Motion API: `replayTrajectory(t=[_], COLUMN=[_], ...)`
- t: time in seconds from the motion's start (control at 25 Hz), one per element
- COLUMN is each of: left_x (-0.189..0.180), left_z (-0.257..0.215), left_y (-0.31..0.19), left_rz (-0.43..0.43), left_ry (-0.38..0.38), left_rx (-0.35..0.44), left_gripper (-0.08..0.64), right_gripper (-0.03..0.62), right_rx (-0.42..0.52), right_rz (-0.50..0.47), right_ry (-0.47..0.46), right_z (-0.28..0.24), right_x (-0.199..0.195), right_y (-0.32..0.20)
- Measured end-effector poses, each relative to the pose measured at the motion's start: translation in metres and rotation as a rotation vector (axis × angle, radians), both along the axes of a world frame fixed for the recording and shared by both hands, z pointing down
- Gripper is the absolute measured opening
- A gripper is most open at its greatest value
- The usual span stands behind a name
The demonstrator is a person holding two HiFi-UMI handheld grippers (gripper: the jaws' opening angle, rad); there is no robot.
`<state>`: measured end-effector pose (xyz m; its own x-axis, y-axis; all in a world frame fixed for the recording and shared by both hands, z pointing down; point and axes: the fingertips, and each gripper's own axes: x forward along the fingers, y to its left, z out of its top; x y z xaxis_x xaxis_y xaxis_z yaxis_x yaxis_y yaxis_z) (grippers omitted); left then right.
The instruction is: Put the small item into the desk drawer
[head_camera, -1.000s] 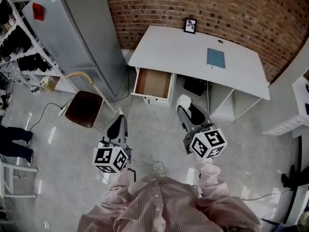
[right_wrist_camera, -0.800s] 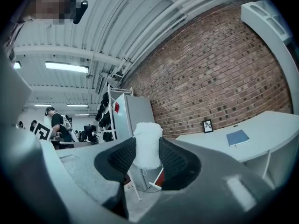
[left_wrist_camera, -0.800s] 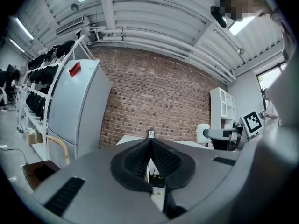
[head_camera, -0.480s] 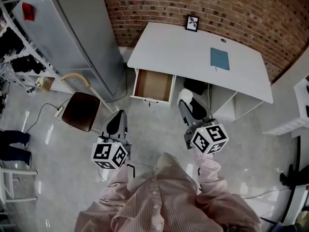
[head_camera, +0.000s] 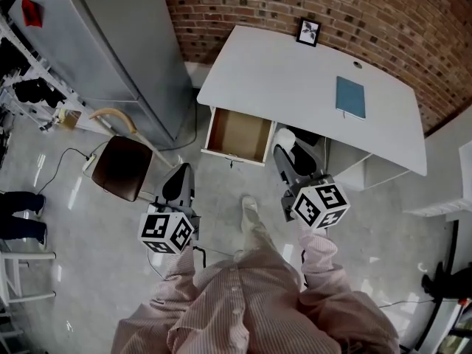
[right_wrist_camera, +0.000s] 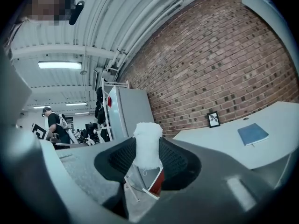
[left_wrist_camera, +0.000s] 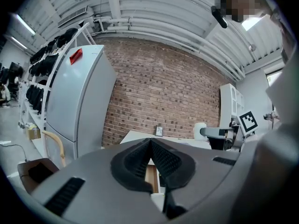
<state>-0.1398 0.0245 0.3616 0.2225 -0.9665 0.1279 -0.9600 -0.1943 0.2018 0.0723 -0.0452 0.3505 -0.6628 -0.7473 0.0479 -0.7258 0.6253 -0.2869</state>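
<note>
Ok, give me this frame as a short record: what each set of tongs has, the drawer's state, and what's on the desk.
left tongs: shut, nothing between them
right tongs: shut on a small white fuzzy item
drawer: pulled open, looks empty
desk: white, holds a blue notebook and a framed picture
task stage: item not yet in the drawer

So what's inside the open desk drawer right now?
Only its bare brown bottom shows in the drawer; nothing lies on it. Its rear part is covered by the desk top. The white item sits in the right tongs.
</note>
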Motion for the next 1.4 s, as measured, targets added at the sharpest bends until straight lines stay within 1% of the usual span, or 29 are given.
replayTrajectory(t=[0.2, 0.44, 0.76, 0.96, 1.16, 1.4], left_x=[-0.008, -0.018, -0.023, -0.027, -0.029, -0.031], left_z=[0.001, 0.006, 0.034, 0.06, 0.091, 0.139], left_y=[-0.053, -0.115, -0.174, -0.197, -0.214, -0.223], left_rz=[-0.027, -0.065, -0.11, -0.131, -0.139, -0.141], left_ry=[0.006, 0.021, 0.07, 0.101, 0.125, 0.157], left_rx=[-0.025, -0.056, -0.121, -0.19, -0.259, -0.369], left_gripper=[0.0, 0.0, 0.0, 0.0, 0.0, 0.001], right_gripper=[0.153, 0.153, 0.153, 0.153, 0.153, 0.153], right_rx=[-0.025, -0.051, -0.098, -0.141, -0.178, -0.198], right_rz=[-0.039, -0.099, -0.189, -0.26, -0.337, -0.453], right_ry=[0.006, 0.037, 0.072, 0.114, 0.169, 0.291], right_z=[0.002, 0.007, 0.031, 0.055, 0.083, 0.124], right_x=[-0.016, -0.037, -0.066, -0.086, -0.105, -0.13], right_y=[-0.062, -0.131, -0.199, -0.223, -0.236, -0.232])
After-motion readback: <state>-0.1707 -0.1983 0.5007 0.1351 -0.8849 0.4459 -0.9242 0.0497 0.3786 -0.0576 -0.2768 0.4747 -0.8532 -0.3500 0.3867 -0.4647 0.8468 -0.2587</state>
